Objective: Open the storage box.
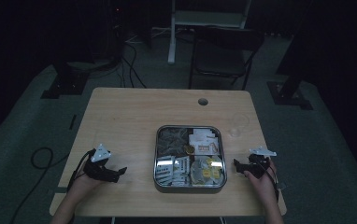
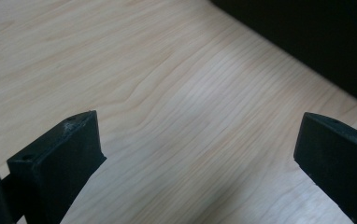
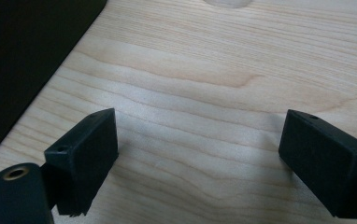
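A square metal tray (image 1: 157, 154) sits mid-table, its compartments holding several sachets and packets. My left gripper (image 1: 121, 171) rests low over the wood to the tray's left, jaws pointing at the tray. In the left gripper view it (image 2: 198, 119) stands open over bare wood, with the tray's dark wall (image 2: 307, 42) at the upper right. My right gripper (image 1: 236, 164) lies to the tray's right, pointing at it. In the right gripper view it (image 3: 200, 115) is open with nothing between the jaws, and the tray's wall (image 3: 22, 60) is at the left.
A clear glass (image 1: 239, 125) stands on the table behind my right gripper; its base (image 3: 228, 3) shows at the top edge of the right gripper view. A cable hole (image 1: 203, 101) lies near the far edge. A folding chair (image 1: 223, 56) stands beyond the table.
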A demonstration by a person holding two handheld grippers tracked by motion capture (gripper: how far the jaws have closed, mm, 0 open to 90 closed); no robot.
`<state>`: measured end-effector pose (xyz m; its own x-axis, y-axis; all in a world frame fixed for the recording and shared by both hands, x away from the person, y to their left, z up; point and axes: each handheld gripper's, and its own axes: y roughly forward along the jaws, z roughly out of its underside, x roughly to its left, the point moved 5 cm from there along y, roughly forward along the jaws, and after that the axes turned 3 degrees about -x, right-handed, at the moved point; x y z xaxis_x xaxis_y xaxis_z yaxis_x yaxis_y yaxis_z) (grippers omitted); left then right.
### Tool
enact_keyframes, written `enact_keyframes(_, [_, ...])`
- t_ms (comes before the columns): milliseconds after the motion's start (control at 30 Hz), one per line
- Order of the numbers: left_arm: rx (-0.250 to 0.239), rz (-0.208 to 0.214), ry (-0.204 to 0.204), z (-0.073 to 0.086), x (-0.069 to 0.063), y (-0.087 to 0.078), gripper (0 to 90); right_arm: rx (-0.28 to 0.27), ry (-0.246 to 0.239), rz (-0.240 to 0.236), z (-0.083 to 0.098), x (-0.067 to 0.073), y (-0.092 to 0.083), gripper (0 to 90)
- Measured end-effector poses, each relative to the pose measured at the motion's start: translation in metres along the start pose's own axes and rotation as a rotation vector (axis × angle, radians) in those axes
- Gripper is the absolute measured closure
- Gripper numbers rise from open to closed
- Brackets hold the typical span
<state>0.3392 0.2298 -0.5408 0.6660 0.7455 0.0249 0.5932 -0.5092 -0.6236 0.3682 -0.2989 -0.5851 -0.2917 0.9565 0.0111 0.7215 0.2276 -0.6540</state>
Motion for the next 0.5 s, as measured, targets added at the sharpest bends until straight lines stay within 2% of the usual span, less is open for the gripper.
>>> enact_keyframes(500, [-0.039,0.094,0.066,-0.033,-0.025,0.012,1.5,0.000,0.000,0.000,0.000,0.000,0.000,11.3])
